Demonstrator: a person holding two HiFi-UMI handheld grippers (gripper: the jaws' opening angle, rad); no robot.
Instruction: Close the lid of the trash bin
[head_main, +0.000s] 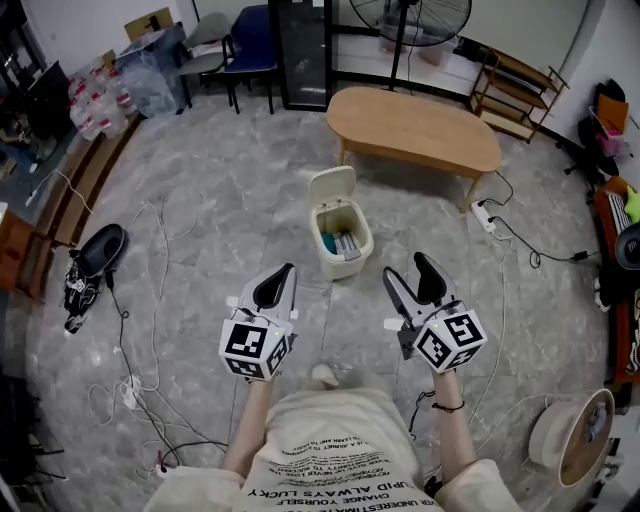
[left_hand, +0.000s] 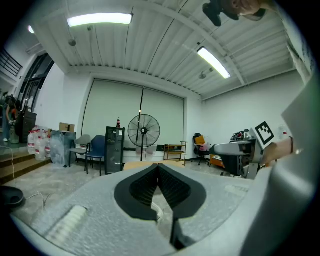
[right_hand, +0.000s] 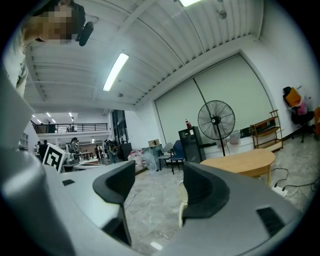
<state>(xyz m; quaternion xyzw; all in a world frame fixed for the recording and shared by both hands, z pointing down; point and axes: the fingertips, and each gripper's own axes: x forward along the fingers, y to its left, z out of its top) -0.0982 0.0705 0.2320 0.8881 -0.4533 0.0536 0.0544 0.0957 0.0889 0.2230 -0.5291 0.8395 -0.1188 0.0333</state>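
A cream trash bin (head_main: 341, 242) stands on the floor ahead of me, its lid (head_main: 331, 186) tipped up and back, with blue and grey rubbish inside. My left gripper (head_main: 281, 276) hangs below and left of the bin, jaws shut with nothing in them; its tip (left_hand: 158, 167) shows closed in the left gripper view. My right gripper (head_main: 408, 272) is held below and right of the bin, jaws open and empty, as seen at the gap (right_hand: 159, 182) in the right gripper view. A sliver of the bin (right_hand: 183, 200) shows between those jaws. Both grippers are well short of the bin.
A low oval wooden table (head_main: 413, 126) stands just behind the bin. Cables (head_main: 140, 300) trail over the marble floor at left, beside a black bag (head_main: 92, 260). A power strip (head_main: 485, 217) lies at right. A standing fan (left_hand: 143, 132), a cabinet and chairs stand at the back.
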